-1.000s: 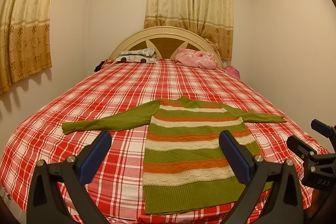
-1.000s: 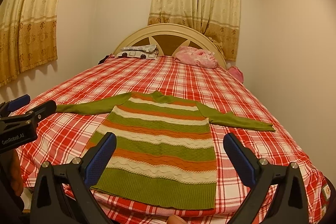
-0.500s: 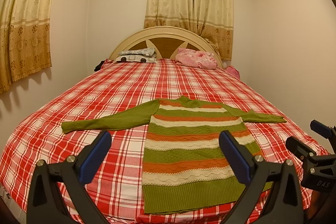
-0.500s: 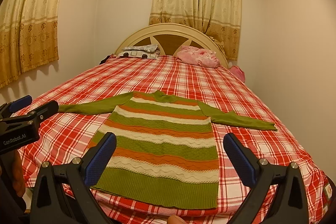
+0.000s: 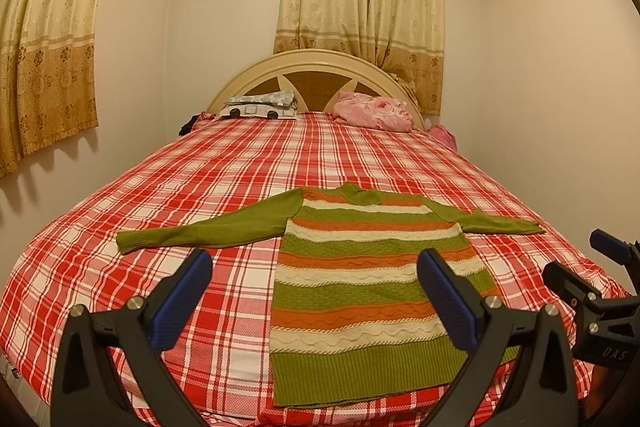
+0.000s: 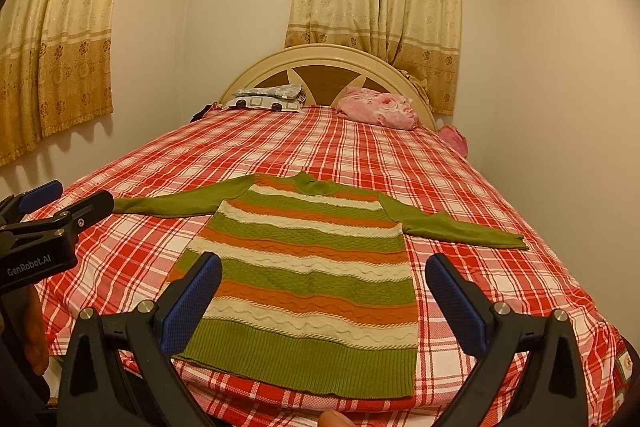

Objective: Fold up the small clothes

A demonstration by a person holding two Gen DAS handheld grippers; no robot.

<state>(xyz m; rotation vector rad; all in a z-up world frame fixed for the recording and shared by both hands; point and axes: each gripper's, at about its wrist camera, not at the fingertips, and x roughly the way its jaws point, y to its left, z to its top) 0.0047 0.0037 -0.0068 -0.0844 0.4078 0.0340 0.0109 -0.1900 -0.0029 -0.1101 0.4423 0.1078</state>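
A: Change since the earlier frames: almost none. In the left wrist view the sweater sits a touch lower and nearer than a second ago; the gripper has crept forward slightly. Nothing gripped in any frame.

B: Left wrist view, log it.

A: Left gripper (image 5: 314, 293) spread wide, holding nothing, hovering over the near edge of the bed (image 5: 224, 167). The striped knit sweater (image 5: 360, 291) lies flat, front up, on the red plaid bedspread (image 5: 132, 259), hem toward us, collar toward the headboard (image 5: 316, 67). Its left sleeve (image 5: 208, 231) stretches straight out, well apart from the body below the shoulder. The right gripper shows at the frame's right edge, off the cloth.

B: Right wrist view?

A: Right gripper (image 6: 322, 289) also spread, empty, above the hem. The right sleeve (image 6: 460, 227) angles outward, cuff flat on the plaid. Left gripper visible at the left edge, clear of the garment. Pillows (image 6: 376, 111) far back, irrelevant.

B: Step in hand?

A: My reading: approach before the first fold, likely sleeves inward. To do it well, each gripper should come down on its own cuff, pinch only the knit and not the bedspread beneath, lift just enough to free it, then lay the sleeve across the chest without dragging the body.

B: Risks?

A: Knit is loose and stretchy; a shallow pinch may slip, a deep one may catch the plaid. Keep the body stripes square while moving.
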